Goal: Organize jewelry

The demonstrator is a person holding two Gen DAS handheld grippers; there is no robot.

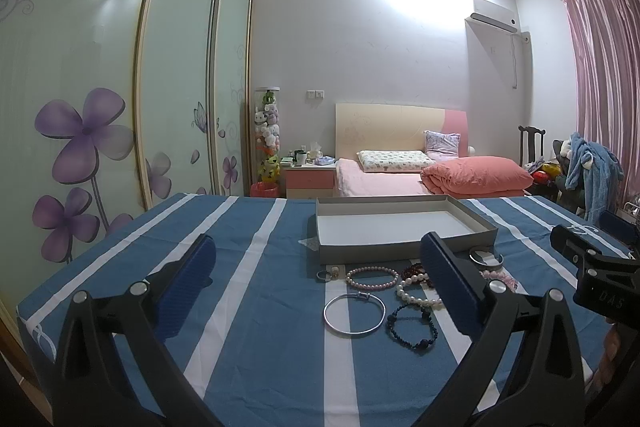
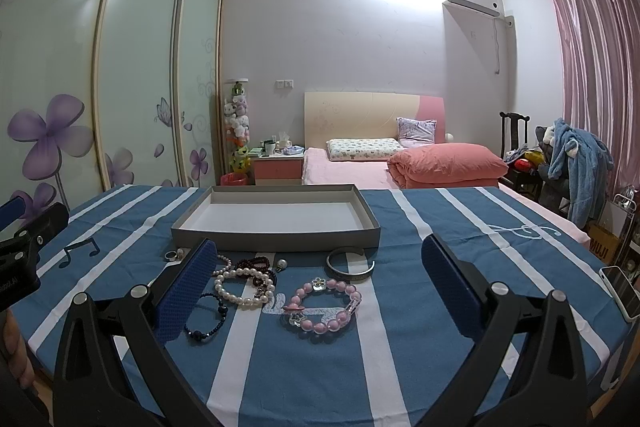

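A shallow grey tray (image 1: 400,254) (image 2: 276,241) stands empty on the blue striped tablecloth. In front of it lies loose jewelry: a silver bangle (image 1: 326,313), a dark blue bead bracelet (image 1: 390,319) (image 2: 196,335), a white pearl bracelet (image 1: 416,294) (image 2: 224,287), a small pink pearl bracelet (image 1: 372,269), dark red beads (image 2: 256,263), a silver cuff (image 1: 486,258) (image 2: 352,277), a ring (image 1: 323,275) (image 2: 172,255) and a large pink bead bracelet (image 2: 346,287). My left gripper (image 1: 318,239) hovers open above the bangle side. My right gripper (image 2: 319,241) hovers open over the pink bracelet. Neither holds anything.
A white phone (image 2: 620,291) lies at the table's right edge. The table's near and left parts carry only cloth. Behind the table stand a bed (image 1: 400,175), a sliding wardrobe (image 1: 120,87) on the left and a chair with clothes (image 2: 572,163) on the right.
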